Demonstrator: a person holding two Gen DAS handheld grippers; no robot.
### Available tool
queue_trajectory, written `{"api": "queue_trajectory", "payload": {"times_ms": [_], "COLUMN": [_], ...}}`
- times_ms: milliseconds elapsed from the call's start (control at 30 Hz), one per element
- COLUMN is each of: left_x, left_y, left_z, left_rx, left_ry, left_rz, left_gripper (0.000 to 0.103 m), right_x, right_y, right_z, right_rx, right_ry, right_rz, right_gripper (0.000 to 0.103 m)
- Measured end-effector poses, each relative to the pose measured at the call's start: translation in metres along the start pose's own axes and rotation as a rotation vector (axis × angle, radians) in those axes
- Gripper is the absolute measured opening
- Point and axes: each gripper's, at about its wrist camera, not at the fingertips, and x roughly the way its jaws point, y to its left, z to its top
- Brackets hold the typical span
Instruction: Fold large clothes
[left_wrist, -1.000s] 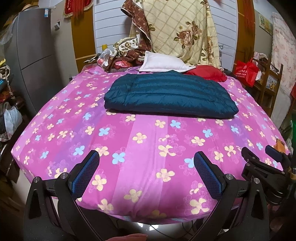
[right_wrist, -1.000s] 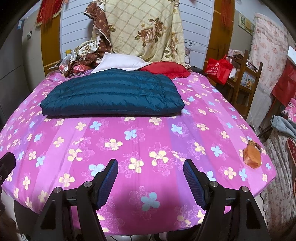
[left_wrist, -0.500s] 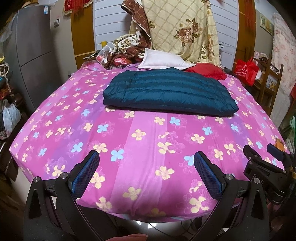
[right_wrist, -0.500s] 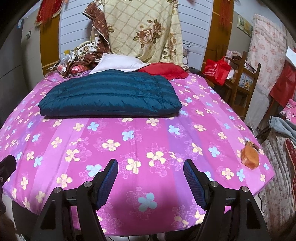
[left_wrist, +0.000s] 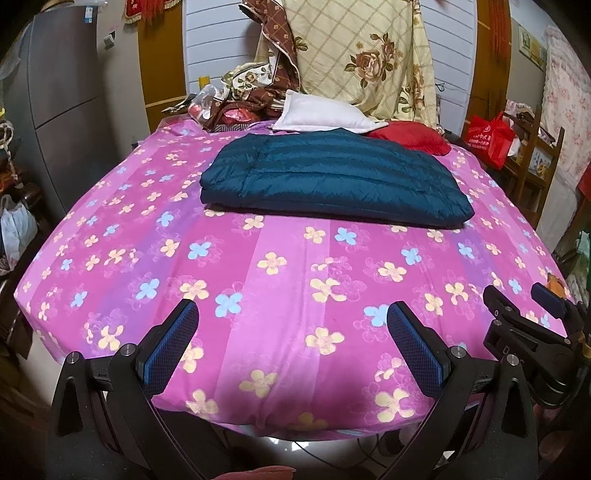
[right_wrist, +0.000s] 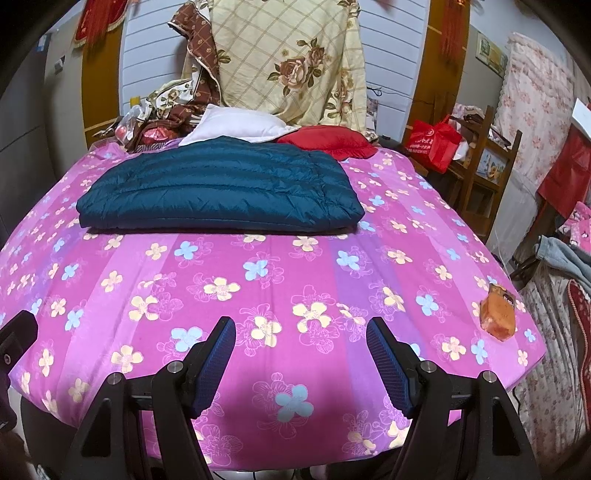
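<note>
A dark teal quilted down jacket (left_wrist: 332, 181) (right_wrist: 218, 192) lies folded into a flat rectangle on the far half of the pink flowered bed (left_wrist: 288, 295) (right_wrist: 295, 295). My left gripper (left_wrist: 291, 325) hovers over the bed's near edge, open, with nothing between its blue pads. My right gripper (right_wrist: 301, 339) is also open and empty at the near edge, well short of the jacket. The right gripper's black body also shows at the right border of the left wrist view (left_wrist: 532, 325).
Behind the jacket lie a white pillow (left_wrist: 325, 116) and a red cushion (left_wrist: 410, 136), with a floral quilt (right_wrist: 288, 62) draped against the wall. An orange packet (right_wrist: 496, 314) rests near the bed's right corner. A wooden chair (right_wrist: 487, 162) with a red bag (right_wrist: 432, 144) stands at the right.
</note>
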Motion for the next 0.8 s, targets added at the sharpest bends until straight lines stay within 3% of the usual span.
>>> {"api": "queue_trajectory", "payload": {"times_ms": [800], "left_x": [0.0043], "left_y": [-0.0026], "left_z": [-0.0041], "left_rx": [0.000], "left_ry": [0.013], "left_rz": [-0.011], "left_gripper": [0.102], "right_x": [0.0052], "right_y": [-0.0035], "right_z": [-0.0012], "right_rx": [0.004], "right_ry": [0.001], "right_rz": [0.000], "right_gripper": [0.071]}}
